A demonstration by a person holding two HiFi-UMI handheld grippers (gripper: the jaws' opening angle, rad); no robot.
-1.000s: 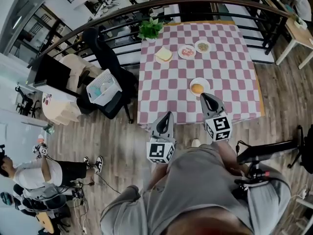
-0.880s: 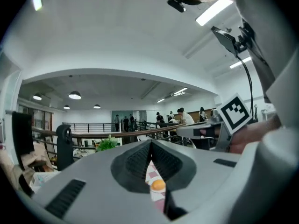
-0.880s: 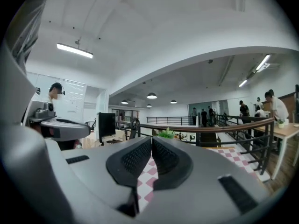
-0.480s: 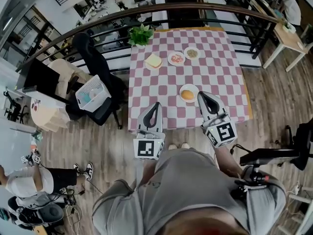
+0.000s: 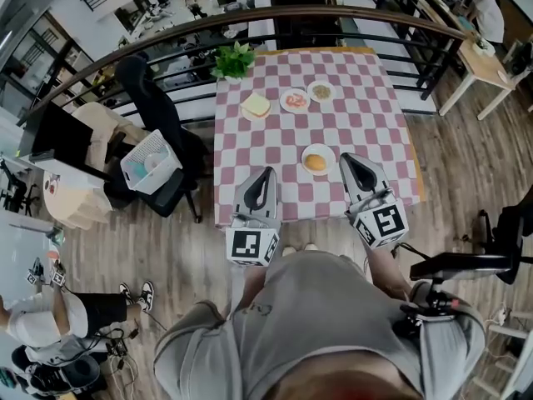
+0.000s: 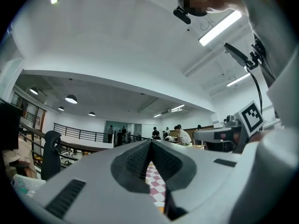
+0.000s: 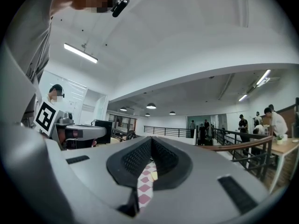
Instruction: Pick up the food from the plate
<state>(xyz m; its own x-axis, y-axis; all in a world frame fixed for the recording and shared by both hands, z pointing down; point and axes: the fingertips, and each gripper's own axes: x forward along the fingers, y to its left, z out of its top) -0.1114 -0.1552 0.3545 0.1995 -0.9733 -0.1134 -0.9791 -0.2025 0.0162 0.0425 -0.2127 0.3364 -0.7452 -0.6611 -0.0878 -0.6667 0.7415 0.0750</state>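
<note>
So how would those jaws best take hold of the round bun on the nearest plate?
Probably across the rounded sides of the bun, coming straight down from above. It sits domed and alone in the middle of its shallow white plate, so the sides are free, while the rim would hinder a flat approach. The right gripper is nearest; its shut jaws must open first.

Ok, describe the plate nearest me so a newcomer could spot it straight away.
Find the table with the pink-and-white checked cloth. Three other dishes line its far side by the potted plant; this white plate sits alone on the near half, just ahead of the right gripper. Only it holds a round golden-brown bun.
</note>
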